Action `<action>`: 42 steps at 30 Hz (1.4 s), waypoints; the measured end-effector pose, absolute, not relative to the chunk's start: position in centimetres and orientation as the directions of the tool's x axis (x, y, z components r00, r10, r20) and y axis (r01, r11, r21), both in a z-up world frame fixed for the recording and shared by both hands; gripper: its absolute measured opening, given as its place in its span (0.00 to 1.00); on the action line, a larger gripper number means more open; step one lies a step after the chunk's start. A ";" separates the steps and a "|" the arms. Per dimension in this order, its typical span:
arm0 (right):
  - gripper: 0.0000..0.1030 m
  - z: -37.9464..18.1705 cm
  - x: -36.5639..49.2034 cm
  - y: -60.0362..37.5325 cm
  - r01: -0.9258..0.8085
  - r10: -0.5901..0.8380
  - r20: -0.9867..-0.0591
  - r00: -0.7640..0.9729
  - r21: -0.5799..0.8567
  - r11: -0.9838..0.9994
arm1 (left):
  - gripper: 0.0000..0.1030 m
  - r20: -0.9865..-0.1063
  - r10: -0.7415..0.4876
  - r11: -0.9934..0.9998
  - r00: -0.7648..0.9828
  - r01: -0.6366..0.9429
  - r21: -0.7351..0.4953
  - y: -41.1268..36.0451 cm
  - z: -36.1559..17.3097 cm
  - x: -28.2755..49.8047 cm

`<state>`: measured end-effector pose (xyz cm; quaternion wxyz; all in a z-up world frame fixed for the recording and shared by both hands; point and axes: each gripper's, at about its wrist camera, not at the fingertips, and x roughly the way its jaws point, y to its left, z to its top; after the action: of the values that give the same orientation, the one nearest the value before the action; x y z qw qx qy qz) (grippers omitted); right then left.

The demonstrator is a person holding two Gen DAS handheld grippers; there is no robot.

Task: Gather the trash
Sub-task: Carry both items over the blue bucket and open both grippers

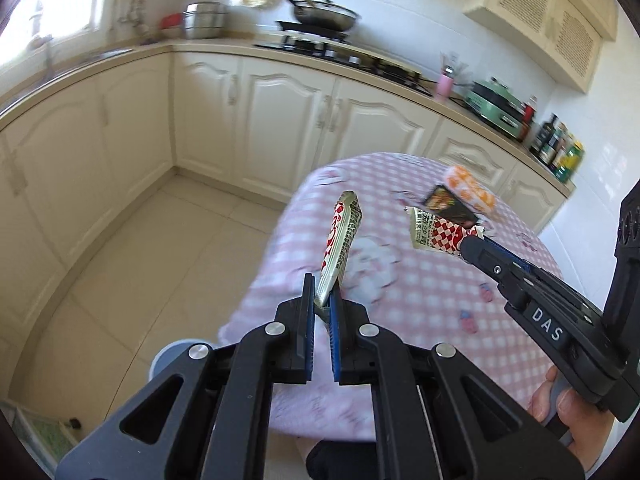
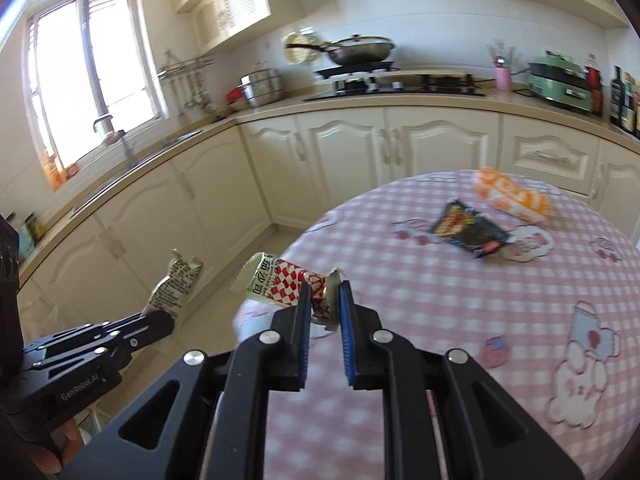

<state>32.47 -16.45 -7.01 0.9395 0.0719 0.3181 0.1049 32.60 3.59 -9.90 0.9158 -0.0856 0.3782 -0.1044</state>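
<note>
My left gripper [image 1: 323, 290] is shut on a red-and-white checked snack wrapper [image 1: 340, 236] that stands up from its pads, above the table's left edge. My right gripper [image 2: 325, 294] is shut on a second checked wrapper [image 2: 276, 282], which sticks out to the left. In the left wrist view the right gripper [image 1: 470, 242] comes in from the right with its wrapper [image 1: 438, 234]. The right wrist view shows the left gripper [image 2: 166, 320] low at the left holding its wrapper [image 2: 174, 284] over the floor. A black snack packet [image 2: 468, 230] and an orange-and-white packet [image 2: 512, 196] lie on the table.
The round table [image 2: 460, 312] has a pink checked cloth. Cream kitchen cabinets [image 2: 360, 152] run behind it, with a stove and pan [image 2: 360, 52], a green appliance [image 2: 560, 84] and bottles on the counter. Tiled floor [image 1: 140, 248] lies left of the table. A hand [image 1: 568, 412] holds the right gripper.
</note>
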 end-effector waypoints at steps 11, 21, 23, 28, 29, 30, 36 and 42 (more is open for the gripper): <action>0.13 -10.9 32.3 -0.9 -0.376 0.404 -0.660 0.634 0.193 0.906 | 0.05 -0.732 -0.112 0.961 0.672 -0.115 -0.252 15.5 -13.8 29.7; 0.13 -15.9 34.2 5.9 -0.426 0.425 -0.730 0.535 0.201 0.882 | 0.05 -0.782 -0.069 0.948 0.619 -0.203 -0.244 18.9 -18.0 31.1; 0.13 -16.4 34.7 6.6 -0.427 0.422 -0.737 0.528 0.199 0.882 | 0.05 -0.786 -0.066 0.946 0.614 -0.211 -0.244 19.3 -18.5 31.3; 0.15 -17.3 36.0 7.7 -0.419 0.426 -0.742 0.518 0.214 0.883 | 0.05 -0.795 -0.059 0.944 0.604 -0.224 -0.241 20.5 -19.3 31.5; 0.15 -17.4 36.2 7.9 -0.414 0.429 -0.737 0.523 0.220 0.883 | 0.05 -0.797 -0.059 0.944 0.602 -0.226 -0.241 20.7 -19.5 31.5; 0.17 -17.5 36.5 8.1 -0.412 0.427 -0.733 0.529 0.218 0.885 | 0.05 -0.800 -0.059 0.943 0.597 -0.230 -0.241 20.9 -19.8 31.7; 0.21 -18.4 37.3 8.6 -0.410 0.410 -0.746 0.526 0.200 0.890 | 0.05 -0.811 -0.067 0.944 0.582 -0.225 -0.240 21.2 -20.6 32.2; 0.22 -18.6 37.1 7.3 -0.385 0.392 -0.751 0.531 0.199 0.901 | 0.05 -0.817 -0.080 0.947 0.570 -0.214 -0.242 20.7 -21.1 32.5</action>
<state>37.09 7.29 -18.65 0.8750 0.0045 0.4302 0.2220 32.50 20.75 -21.12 0.8718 -0.1589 0.4618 0.0383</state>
